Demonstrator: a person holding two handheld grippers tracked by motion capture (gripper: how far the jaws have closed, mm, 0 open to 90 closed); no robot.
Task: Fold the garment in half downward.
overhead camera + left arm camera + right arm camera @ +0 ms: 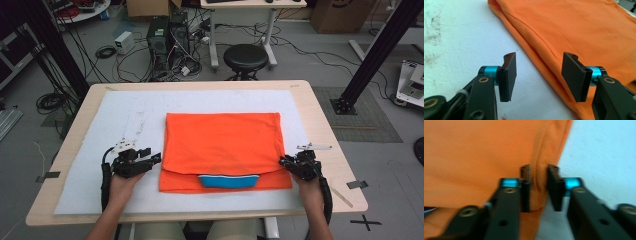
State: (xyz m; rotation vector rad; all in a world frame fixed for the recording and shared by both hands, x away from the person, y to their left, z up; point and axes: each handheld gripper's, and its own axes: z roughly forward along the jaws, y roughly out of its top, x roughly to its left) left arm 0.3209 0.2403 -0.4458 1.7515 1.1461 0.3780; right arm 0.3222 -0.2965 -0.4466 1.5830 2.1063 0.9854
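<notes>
Orange T-shirt (222, 145) lies folded flat on the white mat (90, 165) in the middle of the wooden table (320, 125). The folded-over upper layer covers most of it; the blue collar (228, 181) peeks out at the near edge, between your hands.

Your left gripper (150, 159) sits on the mat at the shirt's left side, tips just beside the fold. In the left gripper view its jaws stand well apart: one pad (509, 75) over bare mat, the other (574, 76) over the shirt's edge (541, 50), with nothing pinched.

Your right gripper (286, 161) is at the shirt's right edge, near the lower corner of the folded layer. In the right gripper view its jaws are close together with a ridge of the orange edge (539, 182) between the pads (525, 190). That picture is blurred, and a narrow gap still shows, so I can't tell if the pads actually press the cloth.
</notes>
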